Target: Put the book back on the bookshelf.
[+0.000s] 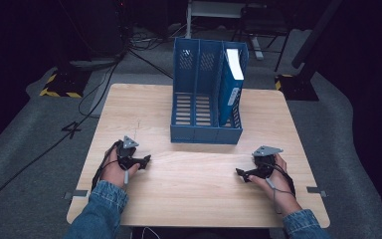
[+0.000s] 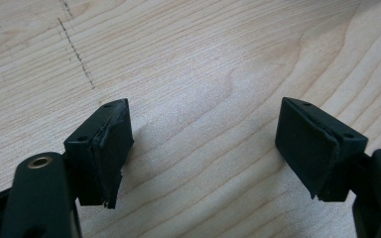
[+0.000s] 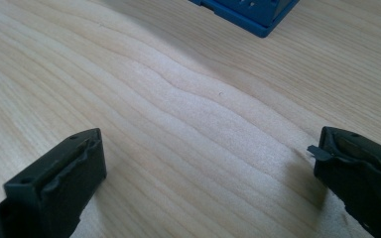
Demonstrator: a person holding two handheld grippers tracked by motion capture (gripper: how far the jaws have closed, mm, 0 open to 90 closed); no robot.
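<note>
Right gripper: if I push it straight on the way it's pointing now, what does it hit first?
Probably the left gripper. The right gripper, jaws open and empty, points low across bare table toward it; the blue file rack sits off that line. Depth is uncertain.

Blue file rack [image 1: 206, 127], pale wood-grain table [image 1: 199, 194], perhaps white-spined folder [image 1: 235, 63]

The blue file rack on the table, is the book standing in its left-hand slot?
No, in the high view the book stands in the right-hand slot of the blue file rack, and the other slots hold nothing.
</note>
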